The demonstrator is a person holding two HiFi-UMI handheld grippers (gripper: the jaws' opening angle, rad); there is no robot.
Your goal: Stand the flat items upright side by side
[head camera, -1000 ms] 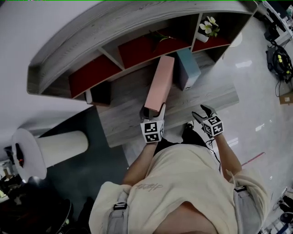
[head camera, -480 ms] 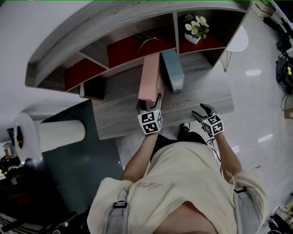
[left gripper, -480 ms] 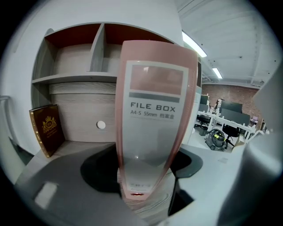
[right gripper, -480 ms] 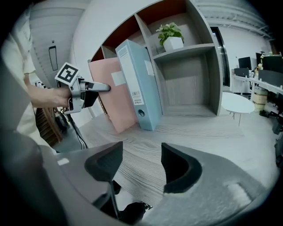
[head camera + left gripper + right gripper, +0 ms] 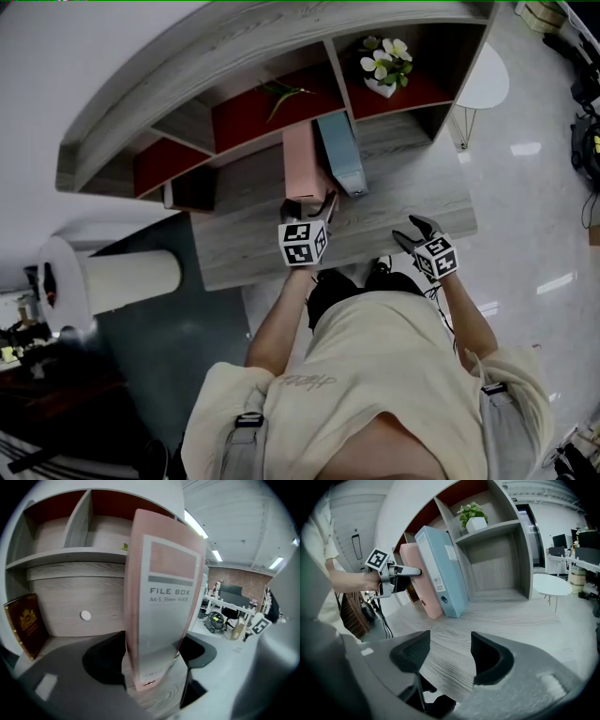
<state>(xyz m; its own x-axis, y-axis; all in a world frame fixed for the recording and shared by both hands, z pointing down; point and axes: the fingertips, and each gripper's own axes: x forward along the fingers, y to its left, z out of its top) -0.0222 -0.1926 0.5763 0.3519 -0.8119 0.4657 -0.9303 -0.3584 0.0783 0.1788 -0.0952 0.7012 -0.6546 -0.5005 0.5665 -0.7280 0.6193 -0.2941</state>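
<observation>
left hand-held gripper point(image 5: 307, 208) jaws were opening round upright pink file box point(image 5: 302, 167) | right hand-held gripper point(image 5: 413, 231) stood apart, empty | i judged slow straight pull-back safest

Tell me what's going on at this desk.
A person with a gripper in each hand is standing file boxes upright on the wooden desk under the shelves. The left gripper has the pink file box between its jaws, and those jaws are opening to let it go. The box stands upright right beside the blue file box. The right gripper is open and empty, over the desk's near edge.
</observation>
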